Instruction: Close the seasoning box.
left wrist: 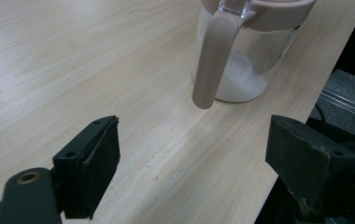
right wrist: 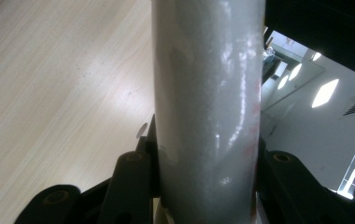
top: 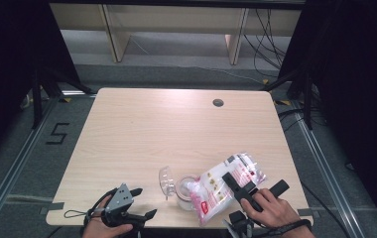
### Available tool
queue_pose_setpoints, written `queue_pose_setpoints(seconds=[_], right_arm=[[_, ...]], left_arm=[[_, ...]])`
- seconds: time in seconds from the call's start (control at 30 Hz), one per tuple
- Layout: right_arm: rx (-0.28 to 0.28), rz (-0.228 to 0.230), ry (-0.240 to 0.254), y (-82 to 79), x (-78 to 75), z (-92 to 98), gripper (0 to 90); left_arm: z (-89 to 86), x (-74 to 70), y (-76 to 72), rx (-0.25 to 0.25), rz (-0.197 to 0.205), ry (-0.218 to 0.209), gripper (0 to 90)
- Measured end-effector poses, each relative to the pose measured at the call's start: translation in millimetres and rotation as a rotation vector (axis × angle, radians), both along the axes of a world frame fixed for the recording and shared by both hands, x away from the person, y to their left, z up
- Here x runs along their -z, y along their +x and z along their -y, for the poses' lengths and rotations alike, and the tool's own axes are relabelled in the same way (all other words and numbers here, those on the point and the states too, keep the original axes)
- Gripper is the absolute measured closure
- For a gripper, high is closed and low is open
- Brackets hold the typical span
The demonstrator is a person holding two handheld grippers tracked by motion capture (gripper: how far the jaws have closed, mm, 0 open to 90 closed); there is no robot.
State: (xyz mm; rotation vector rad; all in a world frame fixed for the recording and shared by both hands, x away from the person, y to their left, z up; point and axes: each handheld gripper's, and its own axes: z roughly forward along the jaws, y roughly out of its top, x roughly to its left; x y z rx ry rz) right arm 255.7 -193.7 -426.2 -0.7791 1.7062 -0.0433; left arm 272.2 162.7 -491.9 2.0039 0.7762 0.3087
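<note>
near the table's [top: 142,129] 6 o'clock edge: glass jar [top: 186,191] with flipped-open lid [top: 165,179], white grains inside. at its 3 o'clock, tilted onto the rim, plastic bag [top: 226,184], clamped between right gripper [top: 240,184] jaws. at 9 o'clock, well apart, left gripper [top: 139,203], jaws spread wide, nothing between.
</note>
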Motion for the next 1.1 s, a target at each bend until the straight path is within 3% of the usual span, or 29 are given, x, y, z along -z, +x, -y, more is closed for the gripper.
queue_pose_setpoints(seconds=[1.1], right_arm=[[0.004, -0.014, -0.002, 2.4, 0.5, 1.3, 66.8]], left_arm=[[-1.0, -0.4, 0.4, 0.003, 0.000, 0.002, 17.4]])
